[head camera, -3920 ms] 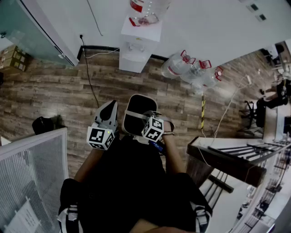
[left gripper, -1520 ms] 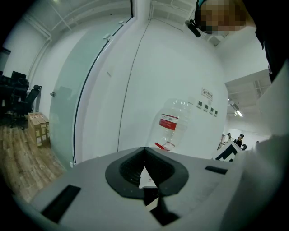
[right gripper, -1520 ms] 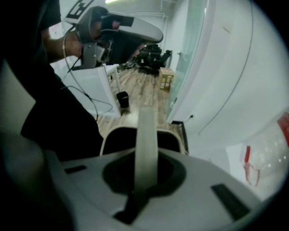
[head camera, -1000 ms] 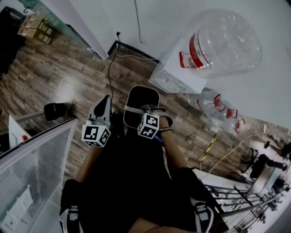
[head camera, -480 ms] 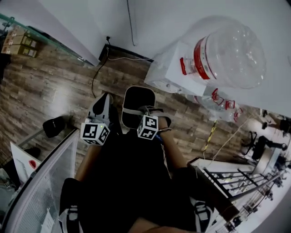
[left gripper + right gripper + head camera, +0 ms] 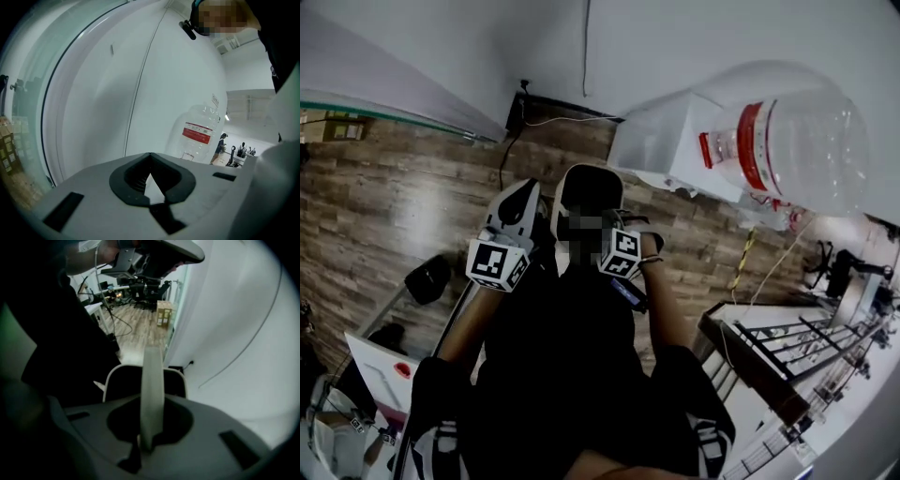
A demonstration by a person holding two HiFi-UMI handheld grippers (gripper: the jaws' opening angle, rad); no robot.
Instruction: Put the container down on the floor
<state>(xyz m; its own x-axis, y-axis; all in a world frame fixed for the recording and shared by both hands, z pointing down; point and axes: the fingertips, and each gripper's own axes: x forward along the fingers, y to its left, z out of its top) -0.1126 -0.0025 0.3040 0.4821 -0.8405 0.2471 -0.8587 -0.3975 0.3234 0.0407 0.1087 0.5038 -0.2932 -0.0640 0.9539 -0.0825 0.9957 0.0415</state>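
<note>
The container is a black bin with a pale rim, hanging above the wooden floor in front of the person's legs. My right gripper points steeply down and is shut on the bin's pale strap handle, which runs up between the jaws in the right gripper view; the rim shows beyond it. A mosaic patch covers part of the bin in the head view. To the left of the bin, my left gripper holds nothing. In the left gripper view its jaws are shut and face a white wall.
A white water dispenser with a large clear bottle stands against the wall at the right, and more bottles lie behind it. A black object sits on the floor at the left. A metal rack is at the lower right.
The view has swung, so the dispenser and bottle now sit further right. Both grippers have shifted sideways over the floor, and the bin still hangs from the right one.
</note>
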